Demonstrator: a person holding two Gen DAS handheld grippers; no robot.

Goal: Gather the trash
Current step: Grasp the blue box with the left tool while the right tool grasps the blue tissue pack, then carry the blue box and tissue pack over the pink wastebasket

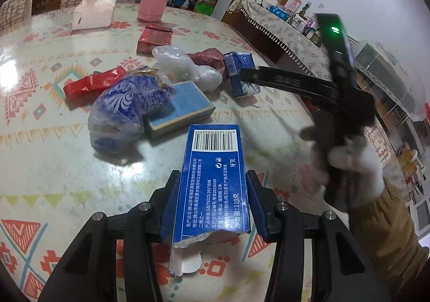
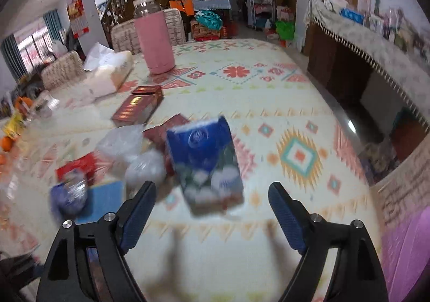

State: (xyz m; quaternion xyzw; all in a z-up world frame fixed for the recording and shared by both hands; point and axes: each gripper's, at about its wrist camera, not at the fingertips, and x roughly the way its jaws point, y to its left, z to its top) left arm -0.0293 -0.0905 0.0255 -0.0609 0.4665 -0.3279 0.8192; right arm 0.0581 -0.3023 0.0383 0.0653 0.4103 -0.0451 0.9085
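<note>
Several wrappers and cartons litter the patterned table; we note left gripper clamping a blue toothpaste box, right gripper wide open, empty.

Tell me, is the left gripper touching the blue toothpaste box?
Touching. The left wrist view shows both blue pads of the left gripper pressed against the sides of the blue toothpaste box.

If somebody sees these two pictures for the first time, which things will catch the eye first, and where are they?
First is the blue toothpaste box, clamped between the left tongs at the front of the left wrist view. Beyond it, a heap of trash lies on the patterned tablecloth, with plastic bags and small boxes. In the right wrist view, the right tongs stand wide open and empty, just before a blurred blue carton.
</note>
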